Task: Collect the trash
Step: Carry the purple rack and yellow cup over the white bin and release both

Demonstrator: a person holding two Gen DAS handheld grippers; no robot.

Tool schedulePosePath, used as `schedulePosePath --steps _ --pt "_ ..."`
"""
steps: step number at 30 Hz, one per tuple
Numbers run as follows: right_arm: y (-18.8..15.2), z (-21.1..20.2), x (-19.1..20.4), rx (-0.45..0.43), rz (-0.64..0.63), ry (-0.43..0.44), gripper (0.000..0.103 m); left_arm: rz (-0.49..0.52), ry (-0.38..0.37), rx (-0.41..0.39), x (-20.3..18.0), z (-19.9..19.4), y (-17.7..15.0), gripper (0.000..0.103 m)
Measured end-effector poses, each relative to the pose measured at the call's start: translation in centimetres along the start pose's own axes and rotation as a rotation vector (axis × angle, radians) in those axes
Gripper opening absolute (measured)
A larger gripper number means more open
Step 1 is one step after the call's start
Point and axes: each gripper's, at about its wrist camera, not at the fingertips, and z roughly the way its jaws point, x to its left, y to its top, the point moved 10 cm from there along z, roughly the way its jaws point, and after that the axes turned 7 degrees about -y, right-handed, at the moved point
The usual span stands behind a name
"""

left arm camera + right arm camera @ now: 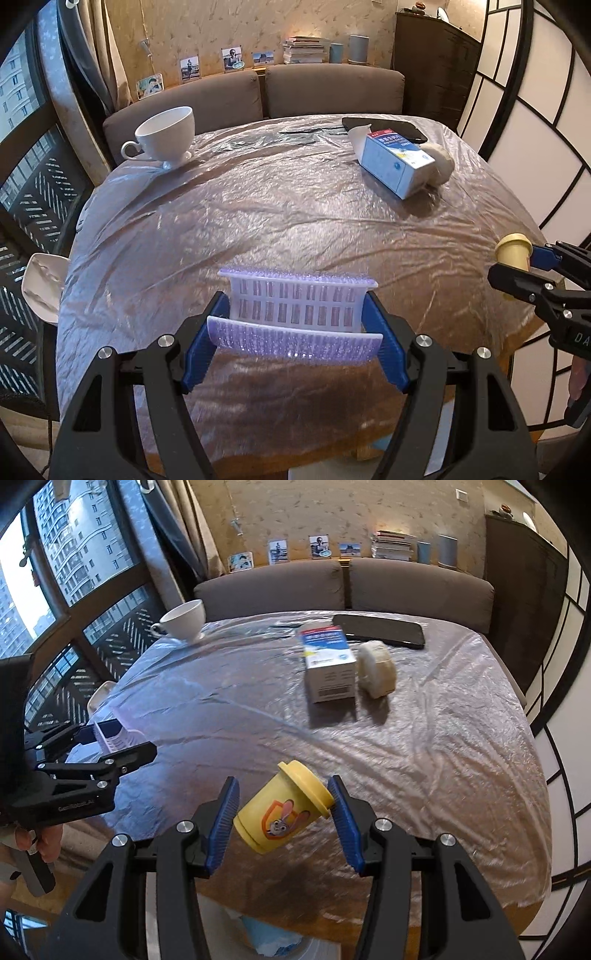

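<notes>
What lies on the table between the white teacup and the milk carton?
Nothing: only bare plastic table cover separates the teacup from the milk carton. Both wrist views show it.

A white teacup (168, 134) stands at ten o'clock on the plastic-covered table (258, 229). A black tablet (399, 127) lies at one o'clock near the far edge. Behind the table runs a brown sofa (332, 92); above it, at twelve o'clock, stacked books (306, 50) and small photographs (232, 59).

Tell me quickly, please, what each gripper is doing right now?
Left gripper: shut on the basket.
Right gripper: shut on the yellow tub, which sits tilted between the jaws.
</notes>
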Motion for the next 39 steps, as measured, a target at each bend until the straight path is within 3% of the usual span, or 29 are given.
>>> schedulePosePath --steps 11,19,39 --pt "-2.7 -2.2 2.6 0.009 -0.005 -0.012 0.049 0.054 -0.030 0.005 -0.8 -2.3 -2.4 0.074" --pt "-5.0 -4.5 3.5 0.010 -0.025 0.026 0.049 0.078 -0.039 0.006 -2.8 -4.6 -4.7 0.074" --pt "-15.1 -7.7 3.3 0.105 -0.165 0.113 0.049 0.014 -0.058 0.136 -9.7 -6.2 -15.8 0.074"
